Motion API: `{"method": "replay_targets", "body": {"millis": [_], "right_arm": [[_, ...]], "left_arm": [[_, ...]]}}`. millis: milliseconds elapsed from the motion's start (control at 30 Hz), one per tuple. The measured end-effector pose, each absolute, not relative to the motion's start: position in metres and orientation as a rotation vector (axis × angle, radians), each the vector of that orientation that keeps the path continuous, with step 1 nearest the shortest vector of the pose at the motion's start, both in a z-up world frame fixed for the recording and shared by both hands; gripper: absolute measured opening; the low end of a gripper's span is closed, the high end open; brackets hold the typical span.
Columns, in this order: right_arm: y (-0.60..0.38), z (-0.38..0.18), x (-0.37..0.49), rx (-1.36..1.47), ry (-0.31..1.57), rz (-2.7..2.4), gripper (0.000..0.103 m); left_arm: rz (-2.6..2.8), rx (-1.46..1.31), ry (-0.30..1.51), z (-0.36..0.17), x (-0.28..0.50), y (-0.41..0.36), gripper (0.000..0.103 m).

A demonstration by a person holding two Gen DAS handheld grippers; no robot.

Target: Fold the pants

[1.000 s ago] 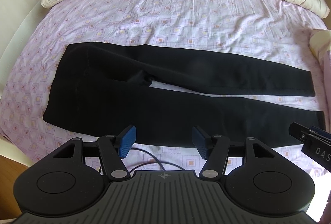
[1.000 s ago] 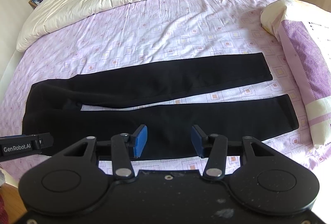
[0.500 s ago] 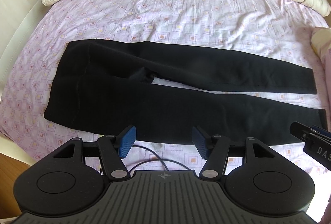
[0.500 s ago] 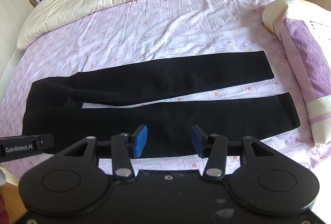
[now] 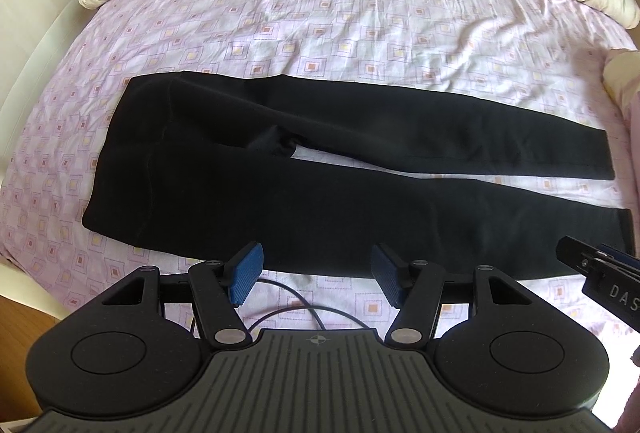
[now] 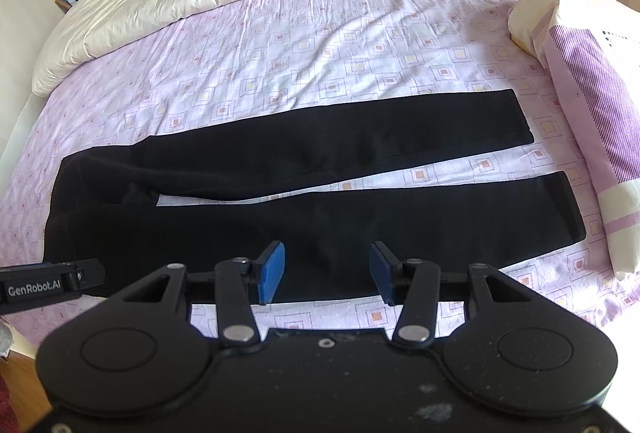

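Nothing has shifted since a second ago. Left view: your left gripper [image 5: 316, 273], jaws apart and empty, hangs near the black pants [image 5: 320, 189]; waistband lies left of the jaws, long axis crosswise. Right view: your right gripper [image 6: 326, 273], jaws apart, sits nearer the cuffs [image 6: 560, 209].

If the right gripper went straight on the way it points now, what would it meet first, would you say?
Most likely the near leg of the black pants, which lies flat on the bed between the right gripper's open fingers; nothing else appears in the way, though depth is uncertain.
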State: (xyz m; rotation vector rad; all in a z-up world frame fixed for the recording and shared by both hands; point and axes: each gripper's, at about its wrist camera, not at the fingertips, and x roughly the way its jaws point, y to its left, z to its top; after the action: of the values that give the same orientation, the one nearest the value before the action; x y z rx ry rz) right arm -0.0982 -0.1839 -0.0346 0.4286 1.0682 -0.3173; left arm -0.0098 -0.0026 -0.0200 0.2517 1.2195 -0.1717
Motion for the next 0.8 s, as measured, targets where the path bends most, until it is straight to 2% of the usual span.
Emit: {"method": "replay_targets", "body": {"millis": [300,433,600,800], "right_arm": [[-0.181,-0.027,-0.099,0.363,0.884,-0.269,0.05],[-0.18,-0.023,-0.087,0.296,0.827,-0.249,0.05],[-0.191,-0.035,-0.048,0.25,0.922,-0.152,0.05],[-0.206,-0.069,0.013,0.152,1.045,0.008,0.05]], "left_arm": [[-0.184,0.264,1.096,-0.009,-0.006,-0.007,0.058],[-0.181,0.271,1.107,-0.008,0.008,-0.013,0.058],[-0.186,0.241,1.139,-0.007,0.031,-0.012,0.058],[-0.194,0.213,1.194,-0.016,0.068,-0.012,0.042]]}}
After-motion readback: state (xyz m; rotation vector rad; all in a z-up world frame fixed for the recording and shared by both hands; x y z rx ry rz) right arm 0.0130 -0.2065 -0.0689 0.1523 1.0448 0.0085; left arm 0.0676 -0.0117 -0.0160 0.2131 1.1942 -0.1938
